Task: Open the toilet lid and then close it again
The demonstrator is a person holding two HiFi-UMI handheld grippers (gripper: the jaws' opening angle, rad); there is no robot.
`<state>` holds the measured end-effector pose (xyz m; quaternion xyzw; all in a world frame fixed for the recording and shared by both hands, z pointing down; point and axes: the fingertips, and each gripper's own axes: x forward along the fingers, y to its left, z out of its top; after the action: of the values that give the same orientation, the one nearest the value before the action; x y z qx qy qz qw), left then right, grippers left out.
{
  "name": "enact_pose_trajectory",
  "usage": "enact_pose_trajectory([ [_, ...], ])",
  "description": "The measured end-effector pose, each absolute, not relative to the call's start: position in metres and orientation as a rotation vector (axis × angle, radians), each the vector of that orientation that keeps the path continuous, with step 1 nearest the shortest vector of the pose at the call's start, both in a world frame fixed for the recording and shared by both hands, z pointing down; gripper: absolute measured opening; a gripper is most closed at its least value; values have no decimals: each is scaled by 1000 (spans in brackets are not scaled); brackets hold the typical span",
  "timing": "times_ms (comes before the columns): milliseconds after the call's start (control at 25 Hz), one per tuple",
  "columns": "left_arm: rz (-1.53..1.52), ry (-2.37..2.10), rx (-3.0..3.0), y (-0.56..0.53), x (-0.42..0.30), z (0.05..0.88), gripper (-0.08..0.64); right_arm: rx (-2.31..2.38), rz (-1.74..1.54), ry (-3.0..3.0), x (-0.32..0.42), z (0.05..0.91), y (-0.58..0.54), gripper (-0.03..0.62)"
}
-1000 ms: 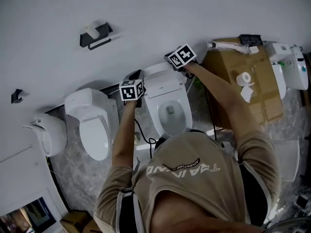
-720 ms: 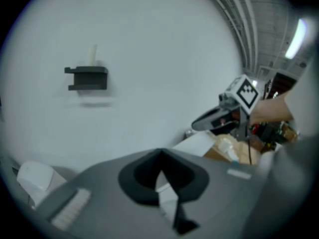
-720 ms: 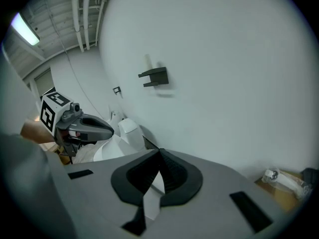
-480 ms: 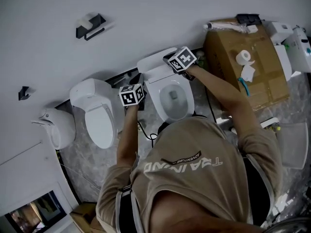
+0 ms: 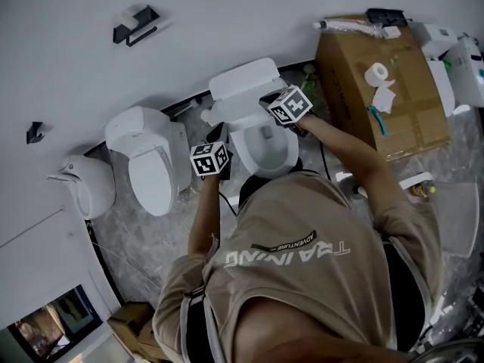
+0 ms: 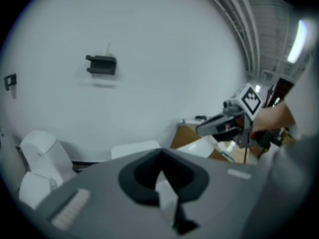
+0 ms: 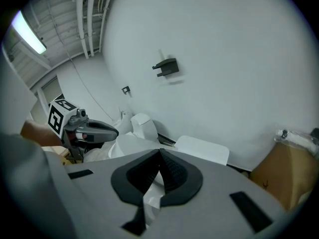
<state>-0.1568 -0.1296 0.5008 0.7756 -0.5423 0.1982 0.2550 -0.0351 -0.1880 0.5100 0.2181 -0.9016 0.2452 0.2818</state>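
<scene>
Both arms reach forward and down toward the middle toilet (image 5: 286, 156), elbows only slightly bent. The left hand-held gripper (image 5: 215, 138) hovers just beside the toilet's left rim. The right hand-held gripper (image 5: 269, 101) is at its right rear, close to the raised lid (image 5: 243, 88); whether it touches the lid I cannot tell. Each gripper's own view shows its jaws closed tip to tip, with nothing between them.

The lid stands up toward the wall behind the toilet, so the bowl (image 5: 265, 141) lies open; what is in it cannot be made out. To the toilet's right, a closed cardboard box (image 5: 355, 108) carries a paper roll (image 5: 376, 72) on top. To its left stands a second toilet (image 5: 150, 165).

Only the gripper views show the ceiling pipes (image 7: 83, 16) and a strip light (image 7: 29, 33). The left gripper view also shows the right hand-held gripper in its hand, in front of the box.
</scene>
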Motion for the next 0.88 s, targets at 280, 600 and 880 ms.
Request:
enact_pose_trajectory([
  [280,504,-1420,2103,-98,-151,521,6,623,716,-2388,-29,534,-157,12],
  [600,527,-1284,2100,-60,-140,547,6,686,650,-2318,-22,561,-116,12],
  [880,594,-1130,2093,-26,-131,580,6,727,685,-2232,-21,599,-82,12],
])
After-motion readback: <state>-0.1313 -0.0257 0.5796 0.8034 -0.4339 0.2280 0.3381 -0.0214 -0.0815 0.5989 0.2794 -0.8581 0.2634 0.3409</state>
